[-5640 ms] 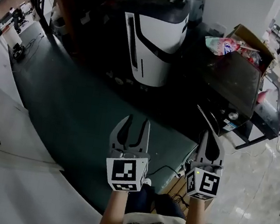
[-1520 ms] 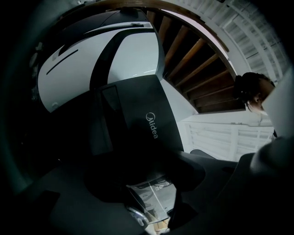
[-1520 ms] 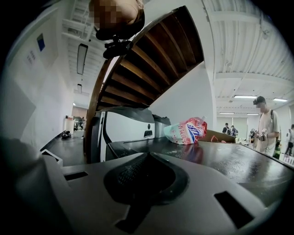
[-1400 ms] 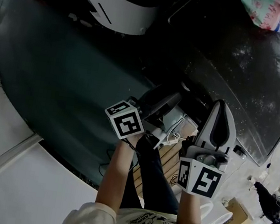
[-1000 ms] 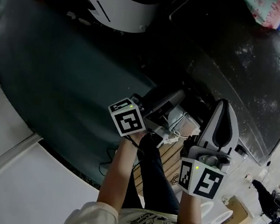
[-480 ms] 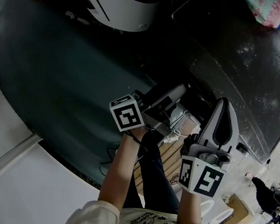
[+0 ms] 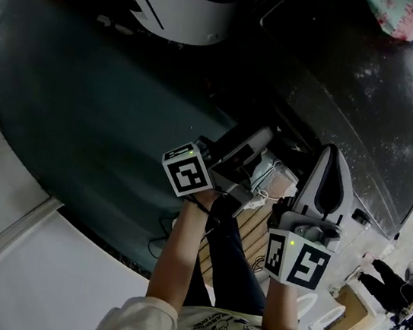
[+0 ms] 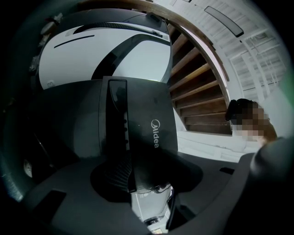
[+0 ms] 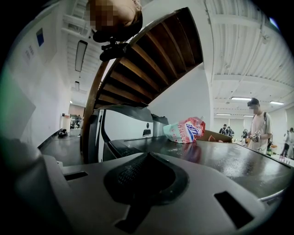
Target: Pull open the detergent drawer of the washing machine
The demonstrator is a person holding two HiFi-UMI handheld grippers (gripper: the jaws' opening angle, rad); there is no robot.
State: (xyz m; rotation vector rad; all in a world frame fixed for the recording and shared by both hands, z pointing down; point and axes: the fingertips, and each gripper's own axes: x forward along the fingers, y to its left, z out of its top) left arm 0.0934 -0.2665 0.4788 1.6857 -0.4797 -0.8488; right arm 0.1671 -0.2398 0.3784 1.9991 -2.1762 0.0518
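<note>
While just closing on the drawer (image 8: 138,128) at centre frame of the left gripper view, clamped its dark front with the left gripper (image 8: 147,186), jaws fairly wide, ribbed pad (image 8: 115,173) against the panel edge. Held the right gripper (image 7: 332,160) empty, jaws together, lower right of the head view.

The left gripper (image 7: 250,142) pointed toward two o'clock, rolled partly onto its side, its jaws just closing onto the detergent drawer (image 8: 138,128) between them. The right gripper (image 7: 331,162) pointed toward twelve o'clock, jaws together and empty, beside it at three o'clock.
</note>
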